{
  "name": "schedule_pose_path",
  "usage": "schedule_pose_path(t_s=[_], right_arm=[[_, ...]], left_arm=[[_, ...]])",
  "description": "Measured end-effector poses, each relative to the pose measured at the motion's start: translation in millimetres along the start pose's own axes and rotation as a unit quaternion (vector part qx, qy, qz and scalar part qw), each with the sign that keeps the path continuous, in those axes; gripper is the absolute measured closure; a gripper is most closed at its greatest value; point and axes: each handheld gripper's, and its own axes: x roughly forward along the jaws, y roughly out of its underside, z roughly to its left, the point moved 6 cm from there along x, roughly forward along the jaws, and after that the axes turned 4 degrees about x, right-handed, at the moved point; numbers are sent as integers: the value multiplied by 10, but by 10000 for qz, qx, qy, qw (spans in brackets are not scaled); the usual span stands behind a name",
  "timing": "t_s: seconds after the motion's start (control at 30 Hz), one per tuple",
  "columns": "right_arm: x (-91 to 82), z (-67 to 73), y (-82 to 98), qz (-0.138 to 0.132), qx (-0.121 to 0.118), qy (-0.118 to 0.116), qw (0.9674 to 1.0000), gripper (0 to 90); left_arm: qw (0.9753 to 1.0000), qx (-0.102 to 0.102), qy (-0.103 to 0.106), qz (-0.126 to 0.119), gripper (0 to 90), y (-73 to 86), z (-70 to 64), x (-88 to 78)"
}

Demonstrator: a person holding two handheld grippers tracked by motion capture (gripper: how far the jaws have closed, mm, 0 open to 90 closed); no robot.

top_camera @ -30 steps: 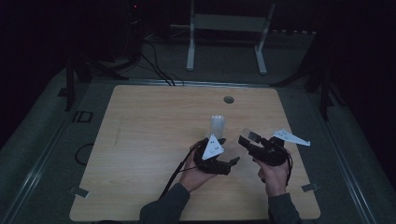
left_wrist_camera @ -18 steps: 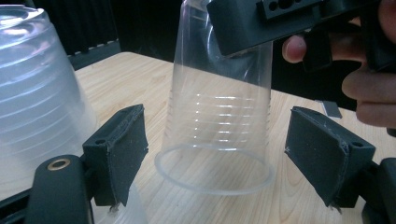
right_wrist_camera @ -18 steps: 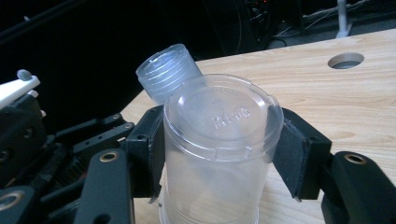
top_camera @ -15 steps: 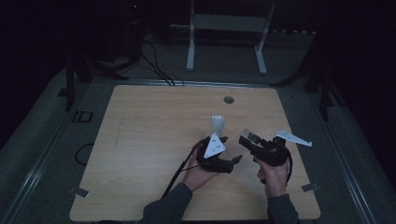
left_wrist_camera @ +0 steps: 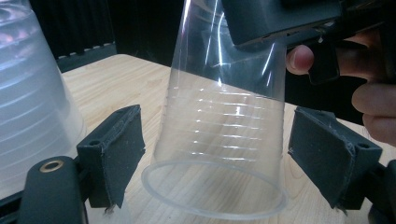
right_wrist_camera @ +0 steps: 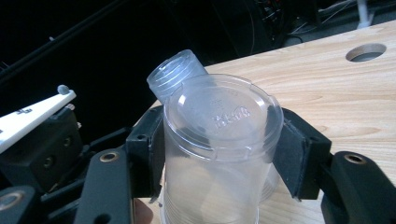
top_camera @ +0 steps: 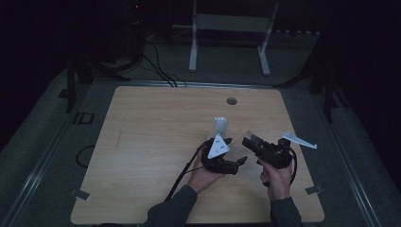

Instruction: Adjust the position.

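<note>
From the high view, both grippers sit close together over the near part of the wooden table (top_camera: 142,142): the left gripper (top_camera: 235,163) aims across at the right gripper (top_camera: 249,141), and an upturned stack of cups (top_camera: 220,126) stands just beyond the left one, with a round hole (top_camera: 231,100) in the tabletop farther back. In the left gripper view, its jaws have just been opening and stand wide on either side of the clear cup (left_wrist_camera: 224,140), pads off its walls, rim toward the camera; the stack (left_wrist_camera: 32,102) rises beside the left jaw. In the right gripper view, both pads of the right gripper (right_wrist_camera: 219,151) press the cup (right_wrist_camera: 219,154) near its closed base; the stack (right_wrist_camera: 175,79) pokes up behind.
</note>
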Motion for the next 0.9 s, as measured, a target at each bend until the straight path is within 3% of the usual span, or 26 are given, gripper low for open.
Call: schedule_pose_path(t_s=[0.27, 0.53, 0.9], right_arm=[[-6, -15, -2, -27, 160, -139, 9998, 411], [-13, -27, 0, -12, 192, -150, 9997, 410], [-37, -37, 1, 61, 5, -106, 9999, 340]], left_arm=[[10000, -17, 12, 53, 194, 24, -7, 38], [10000, 35, 12, 88, 267, 31, -24, 43], [9998, 148, 52, 116, 293, 23, -48, 23]])
